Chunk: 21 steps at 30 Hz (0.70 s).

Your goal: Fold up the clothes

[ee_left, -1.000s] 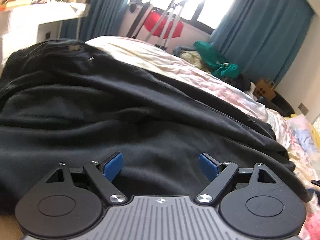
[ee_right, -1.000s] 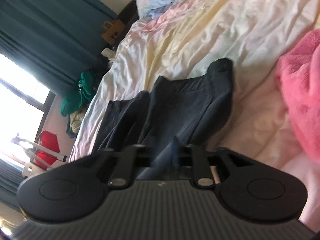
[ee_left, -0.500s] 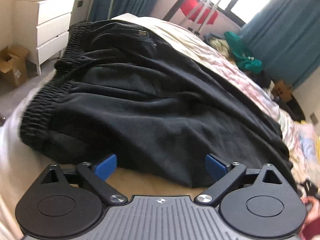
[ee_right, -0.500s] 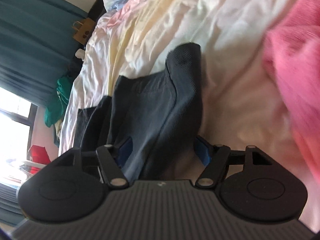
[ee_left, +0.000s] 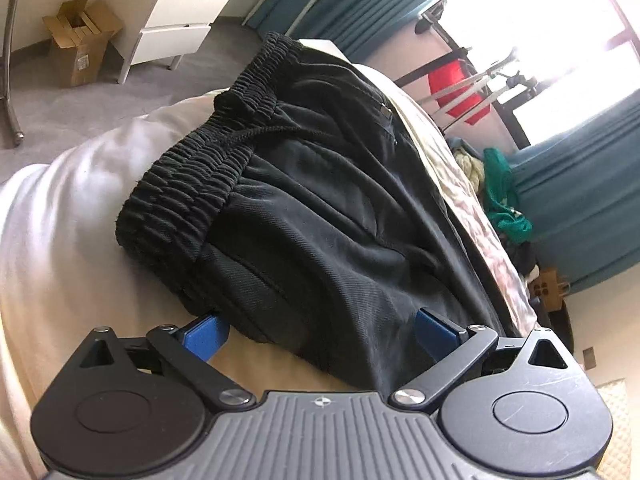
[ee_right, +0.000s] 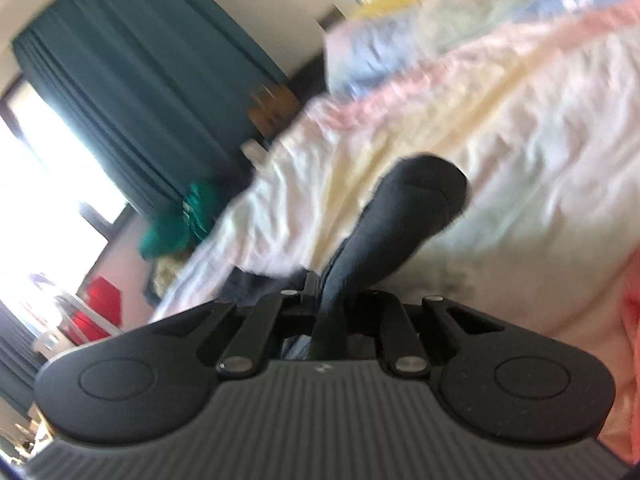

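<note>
Black trousers [ee_left: 320, 216] with a gathered elastic waistband [ee_left: 192, 184] lie spread on the bed [ee_left: 68, 216] in the left wrist view. My left gripper [ee_left: 320, 330] is open, its blue pads either side of the trousers' near edge, not closed on it. In the blurred right wrist view my right gripper [ee_right: 330, 300] is shut on a dark trouser leg end [ee_right: 404, 216], which rises lifted above the pale bedsheet [ee_right: 520, 128].
A white drawer unit [ee_left: 180, 20] and a cardboard box [ee_left: 80, 48] stand on the floor left of the bed. Teal curtains [ee_left: 580, 200], a red item on a rack [ee_left: 456, 84] and a green clothes pile [ee_left: 504, 200] are beyond. A pink fabric [ee_right: 628, 320] lies at right.
My left gripper has pulled back towards the waistband end and stayed open. My right gripper opened half a second ago and has now shut on the trouser leg end and lifted it.
</note>
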Motion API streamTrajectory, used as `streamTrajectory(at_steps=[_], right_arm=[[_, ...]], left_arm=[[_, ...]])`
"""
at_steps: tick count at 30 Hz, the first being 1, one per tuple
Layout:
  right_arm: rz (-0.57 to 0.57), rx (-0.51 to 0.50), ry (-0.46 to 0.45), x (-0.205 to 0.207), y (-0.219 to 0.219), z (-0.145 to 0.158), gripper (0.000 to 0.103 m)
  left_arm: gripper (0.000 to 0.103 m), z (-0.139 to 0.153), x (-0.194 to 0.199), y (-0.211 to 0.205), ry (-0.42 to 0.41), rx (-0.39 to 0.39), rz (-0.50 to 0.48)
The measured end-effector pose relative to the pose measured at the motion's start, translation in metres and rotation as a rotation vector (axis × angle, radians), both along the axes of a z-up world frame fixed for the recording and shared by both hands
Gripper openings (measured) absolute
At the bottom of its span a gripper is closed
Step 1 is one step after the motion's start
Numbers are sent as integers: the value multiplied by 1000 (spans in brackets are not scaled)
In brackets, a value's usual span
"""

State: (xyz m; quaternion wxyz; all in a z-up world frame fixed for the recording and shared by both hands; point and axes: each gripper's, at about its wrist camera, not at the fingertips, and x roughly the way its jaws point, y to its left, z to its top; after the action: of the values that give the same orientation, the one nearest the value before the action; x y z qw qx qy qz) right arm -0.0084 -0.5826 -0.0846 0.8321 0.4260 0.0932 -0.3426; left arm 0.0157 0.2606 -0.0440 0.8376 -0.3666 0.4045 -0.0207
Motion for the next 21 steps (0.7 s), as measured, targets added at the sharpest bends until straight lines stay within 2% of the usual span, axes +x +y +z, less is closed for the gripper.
streamTrajectory(at_steps=[1,7,13,16,21], right_arm=[[2,-25,-23,-1,1,5,12],[2,100,119,-2,-14,-31,12],[29,77,129,-3,-9,-23,12],[33,101,122,-5,-11,-22,12],[39,102,104,-10,-10,-18,13]], left_arm=[[100,1,0,-1,-1,2,-3],[100,-1,-1,3,-8,-22,19],[100,-2,-2,2,26,-25,28],[100,-3,-4,1,47,-31,38],[98,-7,0,-3,93,14,50]])
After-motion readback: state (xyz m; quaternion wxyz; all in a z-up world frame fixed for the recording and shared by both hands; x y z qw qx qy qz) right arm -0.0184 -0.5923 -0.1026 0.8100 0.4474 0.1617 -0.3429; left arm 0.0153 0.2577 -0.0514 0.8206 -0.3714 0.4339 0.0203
